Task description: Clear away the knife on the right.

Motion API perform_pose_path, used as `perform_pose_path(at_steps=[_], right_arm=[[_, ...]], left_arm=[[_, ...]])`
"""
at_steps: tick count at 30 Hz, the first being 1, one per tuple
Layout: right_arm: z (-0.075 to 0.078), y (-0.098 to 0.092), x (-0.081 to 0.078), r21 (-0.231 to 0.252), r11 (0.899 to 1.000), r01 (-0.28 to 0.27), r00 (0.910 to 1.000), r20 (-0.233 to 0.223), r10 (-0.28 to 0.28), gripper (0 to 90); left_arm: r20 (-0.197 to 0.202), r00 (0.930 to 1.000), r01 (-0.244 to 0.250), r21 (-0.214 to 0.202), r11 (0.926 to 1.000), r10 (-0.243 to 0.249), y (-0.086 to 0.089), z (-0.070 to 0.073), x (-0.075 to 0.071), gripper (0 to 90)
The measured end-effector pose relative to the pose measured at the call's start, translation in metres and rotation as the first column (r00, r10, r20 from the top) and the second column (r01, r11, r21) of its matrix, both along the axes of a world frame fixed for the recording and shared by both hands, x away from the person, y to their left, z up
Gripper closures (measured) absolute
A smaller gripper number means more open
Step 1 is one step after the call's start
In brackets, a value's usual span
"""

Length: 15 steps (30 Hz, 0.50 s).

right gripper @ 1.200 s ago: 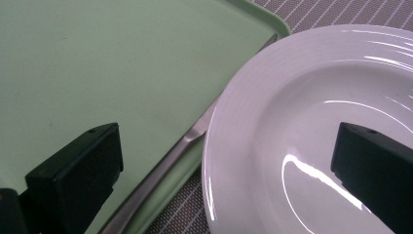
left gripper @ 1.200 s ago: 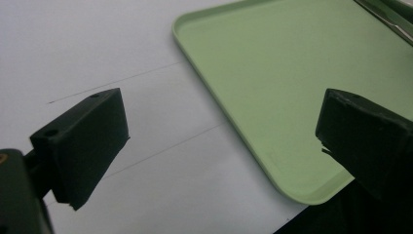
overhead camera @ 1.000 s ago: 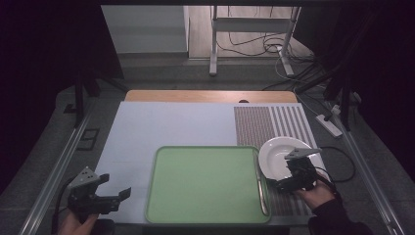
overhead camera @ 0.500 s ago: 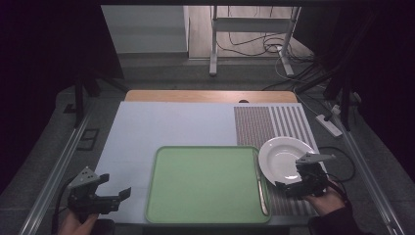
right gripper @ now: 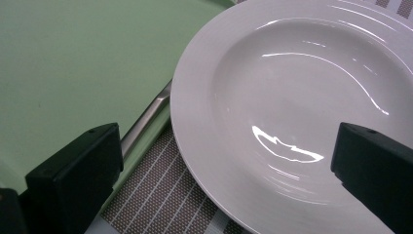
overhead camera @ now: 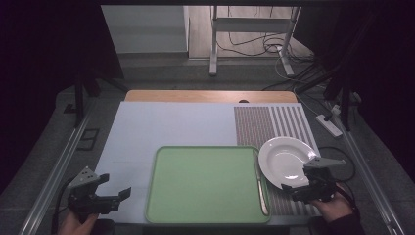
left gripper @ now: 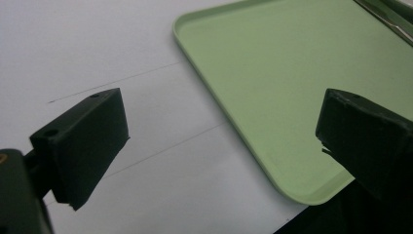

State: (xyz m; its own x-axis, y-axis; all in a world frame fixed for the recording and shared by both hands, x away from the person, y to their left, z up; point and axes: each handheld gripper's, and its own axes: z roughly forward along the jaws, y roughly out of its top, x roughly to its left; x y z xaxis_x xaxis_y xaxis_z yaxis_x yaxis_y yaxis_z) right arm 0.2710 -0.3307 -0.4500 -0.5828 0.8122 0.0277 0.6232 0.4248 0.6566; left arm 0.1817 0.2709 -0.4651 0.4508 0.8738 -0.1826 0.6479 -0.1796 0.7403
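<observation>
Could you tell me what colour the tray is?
The tray is pale green, clearest in the high view.

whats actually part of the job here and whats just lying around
Likely in play:
white plate, by the open right gripper
green tray
metal utensil along the tray's right edge
open left gripper

Just lying about:
striped mat
power strip and floor cables

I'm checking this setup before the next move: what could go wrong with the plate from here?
1. The right gripper is open at the white plate's near rim; a shallow grip on that glossy rim might slip.
2. The plate's edge sits close to the green tray and the metal utensil along it, so sliding it could knock either one.
</observation>
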Motion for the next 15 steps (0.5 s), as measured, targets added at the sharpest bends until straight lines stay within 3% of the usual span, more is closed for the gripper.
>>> perform_pose_path(at_steps=[15], right_arm=[[0.004, -0.011, -0.011, 0.007, 1.000, 0.031, 0.9991, 0.028, -0.031, 0.0]], left_arm=[[-0.003, 1.0000, -0.003, -0.001, 1.0000, 0.003, 0.000, 0.000, 0.000, 4.7]])
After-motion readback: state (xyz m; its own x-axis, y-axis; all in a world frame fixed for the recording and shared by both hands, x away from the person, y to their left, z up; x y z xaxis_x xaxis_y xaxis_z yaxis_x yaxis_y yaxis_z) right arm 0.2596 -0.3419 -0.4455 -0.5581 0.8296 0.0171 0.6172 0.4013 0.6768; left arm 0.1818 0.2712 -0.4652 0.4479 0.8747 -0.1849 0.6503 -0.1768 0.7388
